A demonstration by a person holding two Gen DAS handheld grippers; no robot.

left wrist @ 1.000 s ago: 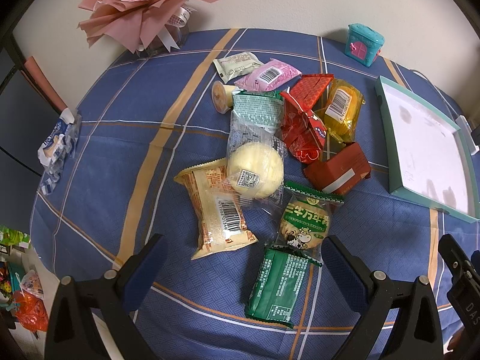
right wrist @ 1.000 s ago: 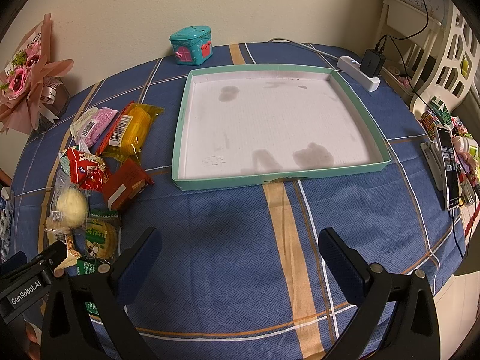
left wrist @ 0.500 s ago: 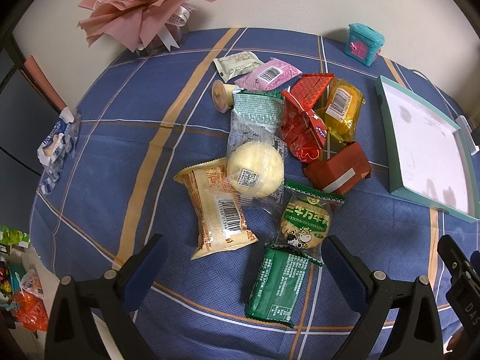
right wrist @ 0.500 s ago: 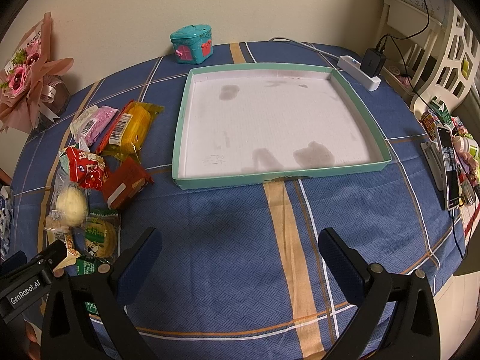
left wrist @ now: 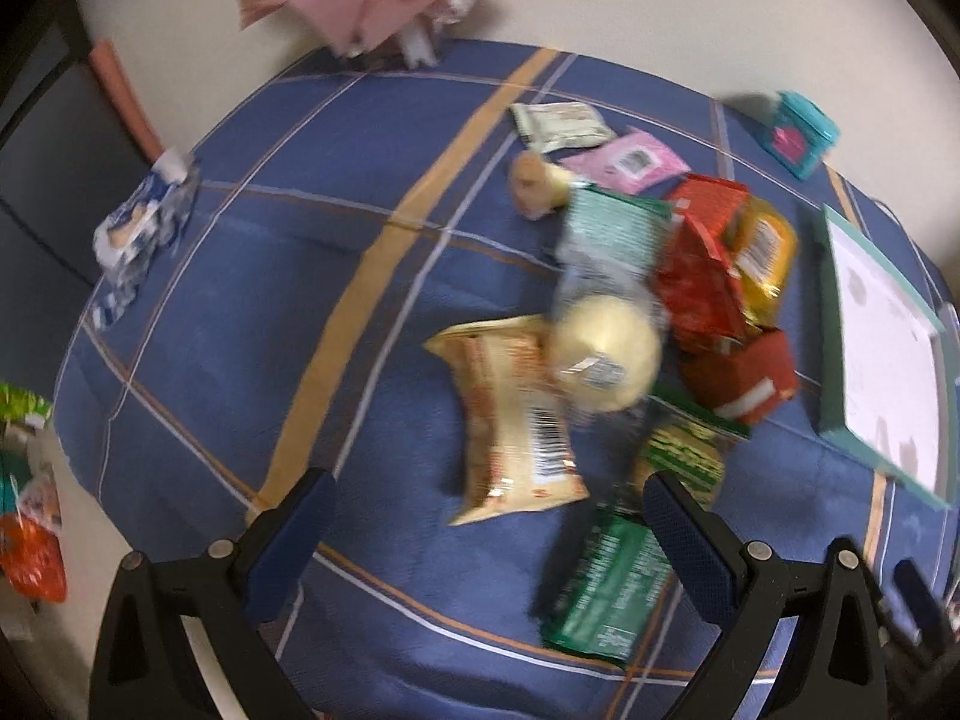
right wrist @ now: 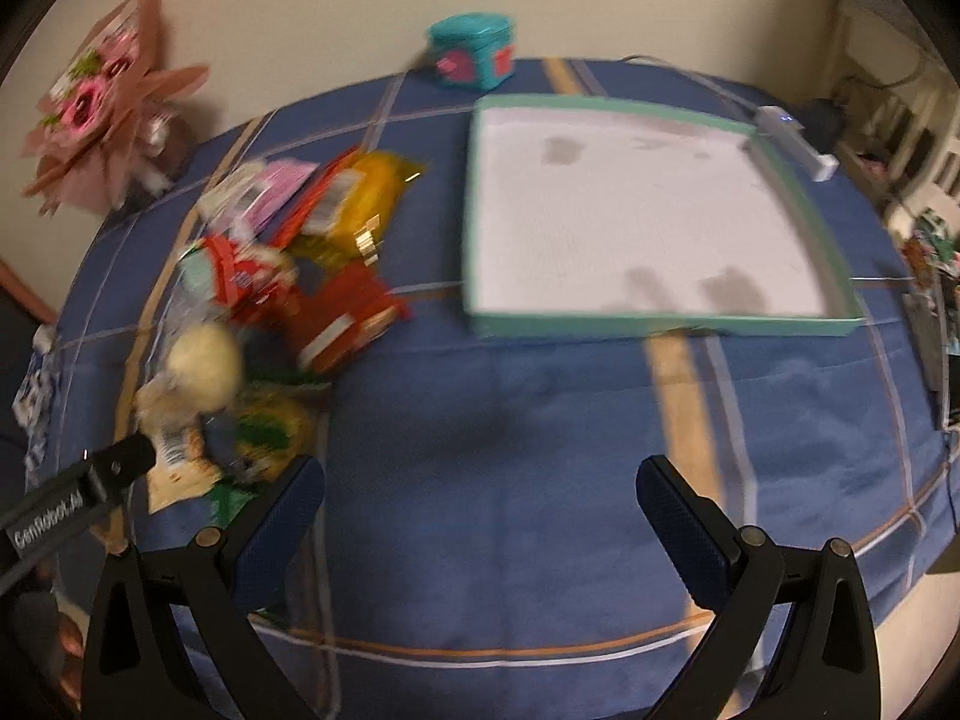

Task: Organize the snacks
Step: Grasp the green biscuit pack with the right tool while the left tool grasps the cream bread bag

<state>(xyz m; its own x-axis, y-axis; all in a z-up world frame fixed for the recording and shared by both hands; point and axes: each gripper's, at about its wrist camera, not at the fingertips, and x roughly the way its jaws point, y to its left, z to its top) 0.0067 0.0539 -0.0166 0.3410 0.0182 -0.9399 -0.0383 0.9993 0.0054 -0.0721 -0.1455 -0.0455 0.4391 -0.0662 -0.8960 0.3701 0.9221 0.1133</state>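
The snacks sit in a loose heap on a table covered with a blue plaid cloth (left wrist: 252,300), and none is in the tray yet. Nearest my left gripper (left wrist: 489,513) lies a tan packet (left wrist: 510,414) with its barcode facing up, and a dark green packet (left wrist: 606,588) just beside it. Behind those are a round pale bun in clear wrap (left wrist: 603,354), a green biscuit pack (left wrist: 684,450), red packets (left wrist: 702,276), a yellow one (left wrist: 765,252) and a pink one (left wrist: 630,162), many overlapping each other.

The shallow teal-rimmed tray (right wrist: 660,321), white inside and empty, rests to the right of the heap and near it. I judge it is the place where the snacks belong.

Both of my grippers hang above the cloth with their jaws spread wide and nothing between them. The left points at the heap, probably ready to take the nearest packet. My right gripper (right wrist: 480,507) faces bare cloth in front of the tray. Both views are blurred.

At the table's far edge stand a pink wrapped bouquet (right wrist: 108,120) and a small teal box (right wrist: 474,48); a blue and white packet (left wrist: 144,222) lies apart at the left edge.
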